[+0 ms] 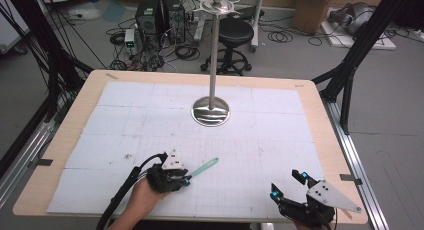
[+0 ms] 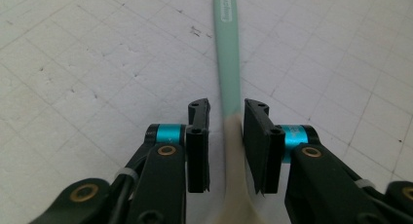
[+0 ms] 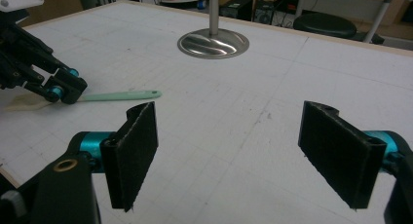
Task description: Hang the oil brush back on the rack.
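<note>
A utensil with a mint-green handle [image 1: 206,165] and a cream end lies flat on the white gridded mat, near the front. My left gripper [image 1: 187,180] sits low over it. In the left gripper view the handle [image 2: 228,53] runs between the two black pads. The right pad is at its edge, while a narrow gap shows beside the left pad [image 2: 198,131]. My right gripper [image 1: 287,185] rests at the front right with its jaws wide apart and nothing between them. The right gripper view shows the utensil [image 3: 122,95] and the left gripper [image 3: 61,90] off to the left.
A tall metal stand with a round shiny base [image 1: 211,111] and hooks at its top [image 1: 217,5] rises from the mat's far middle. The wooden table edge [image 1: 330,140] borders the mat. Beyond the table are a stool [image 1: 235,32] and computer boxes.
</note>
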Action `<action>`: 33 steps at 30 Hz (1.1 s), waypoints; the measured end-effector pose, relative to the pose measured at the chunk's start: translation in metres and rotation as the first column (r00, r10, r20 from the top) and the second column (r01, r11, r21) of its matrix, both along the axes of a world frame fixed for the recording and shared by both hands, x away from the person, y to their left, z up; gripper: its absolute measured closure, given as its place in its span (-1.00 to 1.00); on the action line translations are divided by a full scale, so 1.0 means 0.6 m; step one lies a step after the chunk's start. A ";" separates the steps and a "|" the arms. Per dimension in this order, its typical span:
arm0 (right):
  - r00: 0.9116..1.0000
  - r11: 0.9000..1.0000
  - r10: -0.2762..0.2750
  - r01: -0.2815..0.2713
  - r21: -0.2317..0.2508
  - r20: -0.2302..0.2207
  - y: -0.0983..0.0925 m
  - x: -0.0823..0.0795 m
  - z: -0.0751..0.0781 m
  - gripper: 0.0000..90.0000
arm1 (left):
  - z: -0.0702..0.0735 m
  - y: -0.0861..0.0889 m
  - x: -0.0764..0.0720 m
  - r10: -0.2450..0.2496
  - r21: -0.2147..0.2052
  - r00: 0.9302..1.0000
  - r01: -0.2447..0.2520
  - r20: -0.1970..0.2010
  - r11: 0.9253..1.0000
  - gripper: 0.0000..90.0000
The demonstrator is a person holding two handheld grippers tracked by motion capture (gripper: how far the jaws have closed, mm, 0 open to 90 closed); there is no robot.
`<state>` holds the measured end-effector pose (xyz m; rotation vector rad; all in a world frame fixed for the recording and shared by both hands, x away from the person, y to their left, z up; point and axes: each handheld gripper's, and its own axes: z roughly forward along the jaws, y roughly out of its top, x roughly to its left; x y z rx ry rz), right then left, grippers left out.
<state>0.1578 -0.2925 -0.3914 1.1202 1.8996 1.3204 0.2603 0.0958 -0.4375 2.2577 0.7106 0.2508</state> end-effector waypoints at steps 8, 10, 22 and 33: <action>1.000 1.000 0.005 -0.005 0.001 0.000 0.001 0.001 0.000 -0.53 | 0.001 -0.002 0.000 -0.018 0.002 1.000 0.018 -0.012 1.000 0.80; 1.000 1.000 0.003 -0.003 0.001 0.000 0.001 0.001 0.000 -0.53 | 0.000 -0.002 0.001 -0.019 -0.001 1.000 0.019 -0.014 1.000 0.81; 1.000 1.000 0.005 -0.005 0.002 -0.003 0.000 0.001 -0.001 -0.53 | 0.001 0.004 0.006 -0.014 -0.037 0.999 0.012 -0.048 0.999 0.82; 1.000 1.000 0.011 -0.010 0.006 -0.015 0.003 0.002 -0.003 -0.53 | 0.020 0.019 0.000 0.006 -0.145 0.999 -0.011 -0.032 0.989 0.83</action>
